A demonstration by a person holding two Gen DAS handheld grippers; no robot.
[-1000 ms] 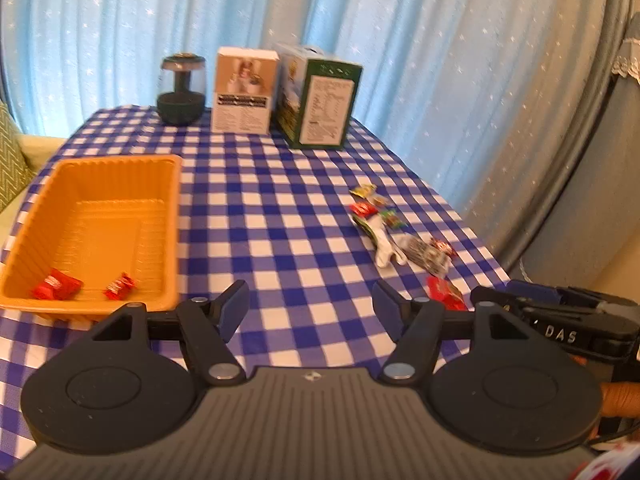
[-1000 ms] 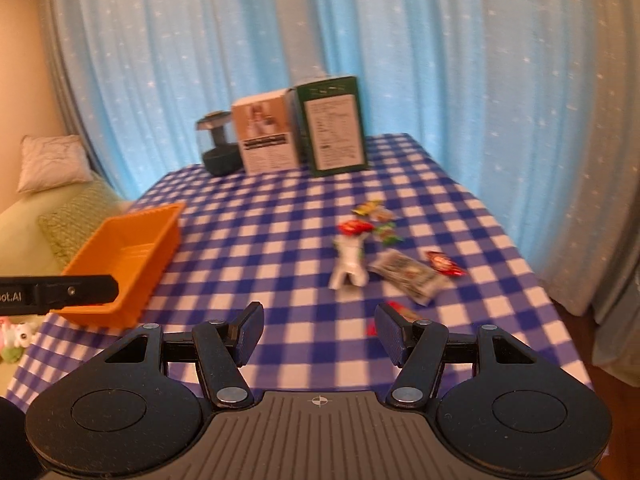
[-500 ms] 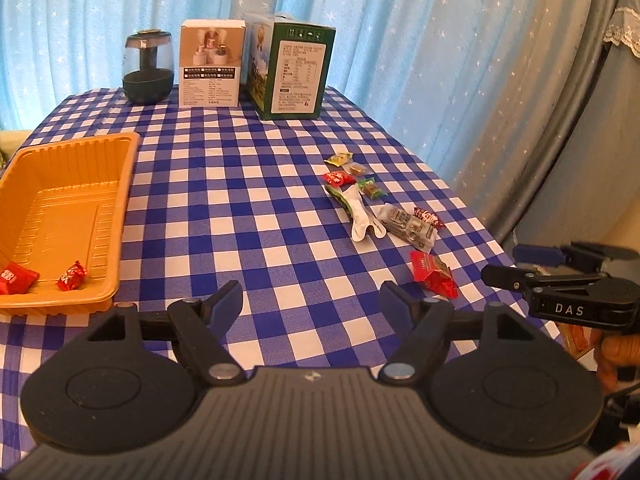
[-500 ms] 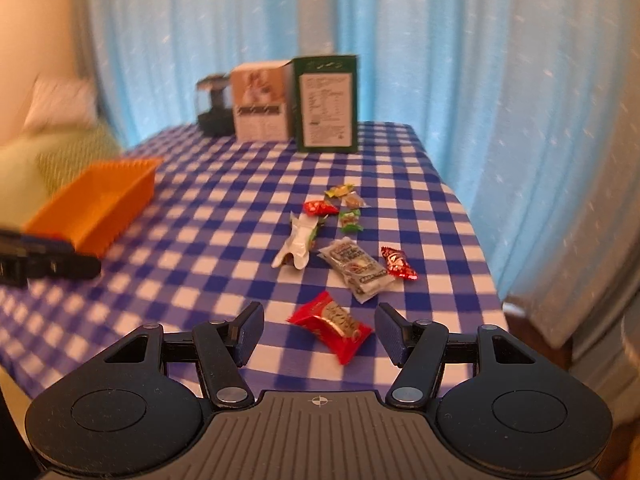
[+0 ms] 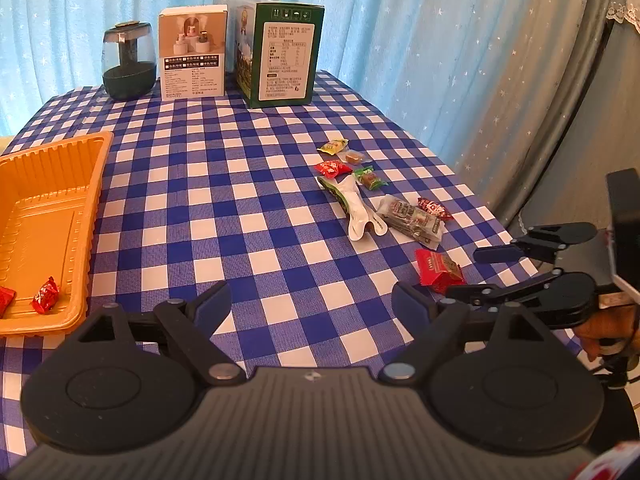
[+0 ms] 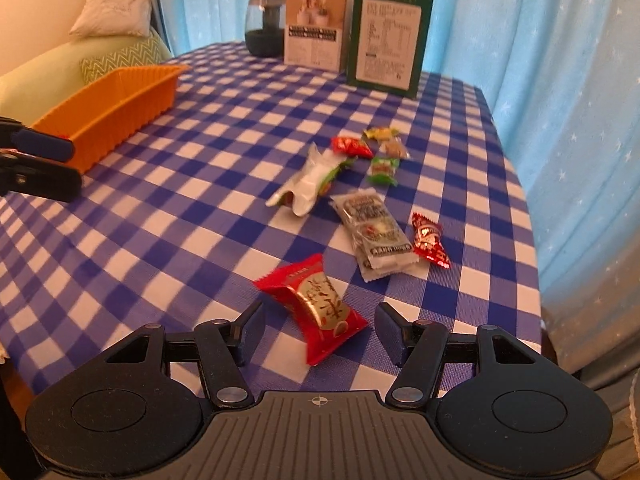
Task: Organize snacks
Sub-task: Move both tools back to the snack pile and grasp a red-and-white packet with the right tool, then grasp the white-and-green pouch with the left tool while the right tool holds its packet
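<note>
The right gripper point(image 6: 320, 332) hangs low over the table's near right corner, jaws apart and bracketing a red-and-gold snack packet point(image 6: 316, 306) without pressing on it; the left gripper point(image 5: 310, 304), its jaws having just been spreading wider, is empty above bare checked cloth near the front edge. Beyond the packet, along the table's right edge, the other snacks lie close together: a clear-wrapped grey bar point(image 6: 372, 236) with a small red candy point(image 6: 429, 240) just beside it, a torn white-and-green wrapper point(image 6: 310, 182), and a cluster of red, green, yellow and brown sweets point(image 6: 374, 150). At the left edge the orange tray point(image 5: 86, 216) holds two red candies point(image 5: 45, 300) at its near end. At the far edge a dark jar point(image 5: 128, 64), a white box point(image 5: 193, 60) and a green box point(image 5: 280, 54) carry printed panels too small to read; the packet's gold face bears large characters, not legible here. The likely risk: the packet lies skewed across the jaws, so a close may catch only crinkled film at one end and let it slip or spin free. It also sits near the table's corner, so a nudge from one finger could push it over the edge.
</note>
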